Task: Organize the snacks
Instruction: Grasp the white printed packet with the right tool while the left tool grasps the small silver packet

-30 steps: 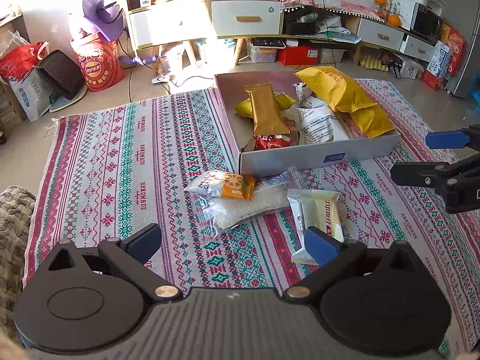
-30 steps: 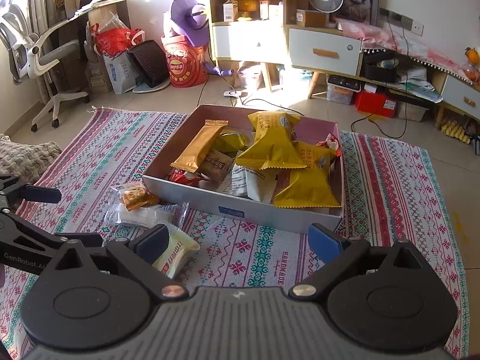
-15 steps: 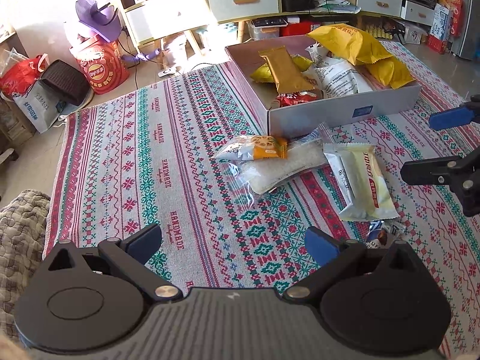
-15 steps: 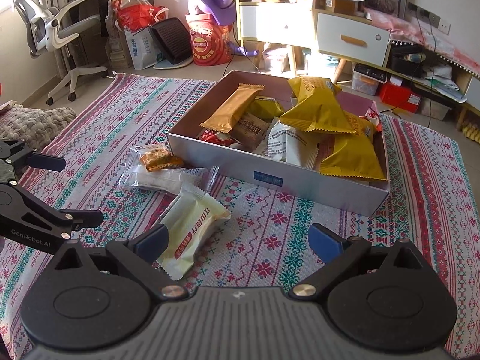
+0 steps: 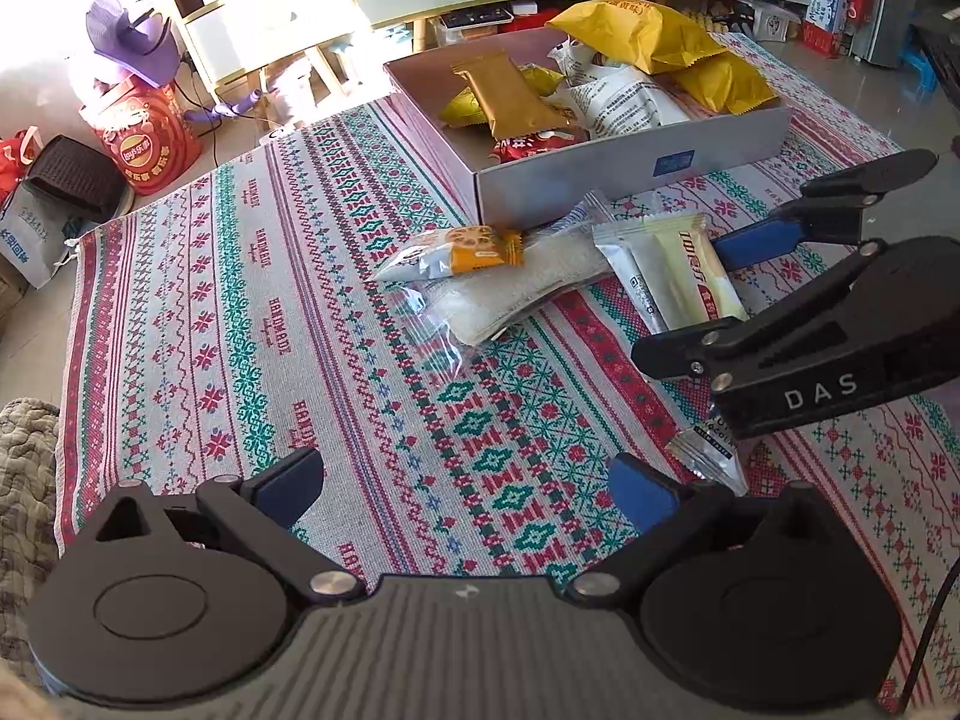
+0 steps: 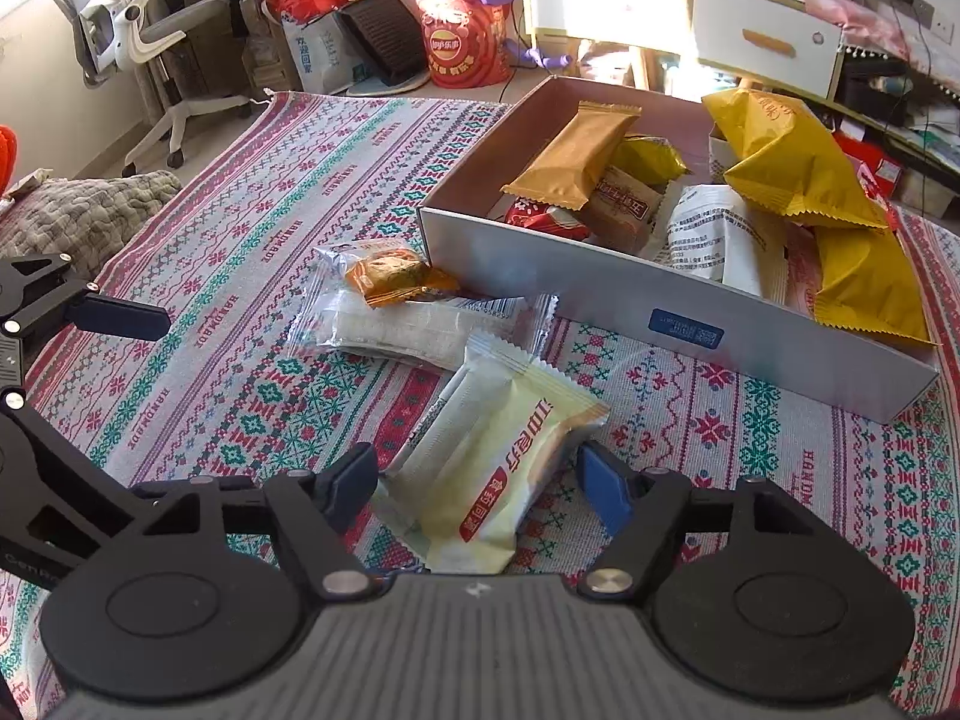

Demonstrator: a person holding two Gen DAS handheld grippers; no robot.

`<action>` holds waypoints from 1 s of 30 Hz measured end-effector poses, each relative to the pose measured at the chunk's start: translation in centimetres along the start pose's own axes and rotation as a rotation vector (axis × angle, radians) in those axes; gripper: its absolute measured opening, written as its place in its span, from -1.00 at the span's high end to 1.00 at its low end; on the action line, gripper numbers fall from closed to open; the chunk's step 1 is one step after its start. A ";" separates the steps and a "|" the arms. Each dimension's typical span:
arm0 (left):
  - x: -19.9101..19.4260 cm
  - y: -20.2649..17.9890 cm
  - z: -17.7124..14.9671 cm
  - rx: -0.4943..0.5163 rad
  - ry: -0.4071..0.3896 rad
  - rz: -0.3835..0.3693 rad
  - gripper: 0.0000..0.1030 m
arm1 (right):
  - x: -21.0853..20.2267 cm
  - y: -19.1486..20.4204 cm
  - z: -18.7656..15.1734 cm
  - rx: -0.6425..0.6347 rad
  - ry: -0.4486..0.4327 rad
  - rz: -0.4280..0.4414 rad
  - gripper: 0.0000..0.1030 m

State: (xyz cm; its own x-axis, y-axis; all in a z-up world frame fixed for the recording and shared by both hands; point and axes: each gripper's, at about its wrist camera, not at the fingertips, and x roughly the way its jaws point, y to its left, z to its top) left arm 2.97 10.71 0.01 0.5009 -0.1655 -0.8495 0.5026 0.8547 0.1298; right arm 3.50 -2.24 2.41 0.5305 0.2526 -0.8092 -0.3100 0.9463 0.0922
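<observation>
Since half a second ago the right tongs [image 6: 477,480] have come down and forward over the cream packet [image 6: 510,456], so that its near end now lies between the two blue pads; before, it lay ahead of the left pad only. The pads stand apart on either side of the wrapper, open and not pressing it. In the left view the right tongs [image 5: 714,294] now reach far into the frame over that packet [image 5: 678,270], where earlier they showed only at the edge. The left tongs [image 5: 468,486] hang open above the bare rug [image 5: 240,276], holding nothing.

The packet lies flat on the rug, near the front wall of the box [image 6: 660,300] but apart from it. Its long axis runs from the right tongs up and slightly rightward toward the box. Its far end overlaps the clear bag [image 6: 414,324], which carries the orange snack [image 6: 390,273].
</observation>
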 end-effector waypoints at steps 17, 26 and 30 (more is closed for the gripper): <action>0.0 -5.0 0.6 0.116 -0.069 -0.167 -0.90 | -2.1 -3.4 -0.3 0.024 0.054 0.007 0.23; 0.5 -6.4 0.8 0.142 -0.030 -0.239 -0.22 | -2.7 -5.5 -1.3 0.072 0.114 0.026 0.22; 0.6 -6.5 0.9 0.102 -0.023 -0.244 0.04 | -2.8 -6.2 -1.6 0.093 0.115 -0.001 0.10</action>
State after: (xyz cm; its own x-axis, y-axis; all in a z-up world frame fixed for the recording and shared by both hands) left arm 0.66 4.56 -0.88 0.3718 -0.3728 -0.8502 0.6786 0.7341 -0.0251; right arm 2.65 -9.13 3.17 0.4348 0.2323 -0.8701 -0.2326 0.9623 0.1407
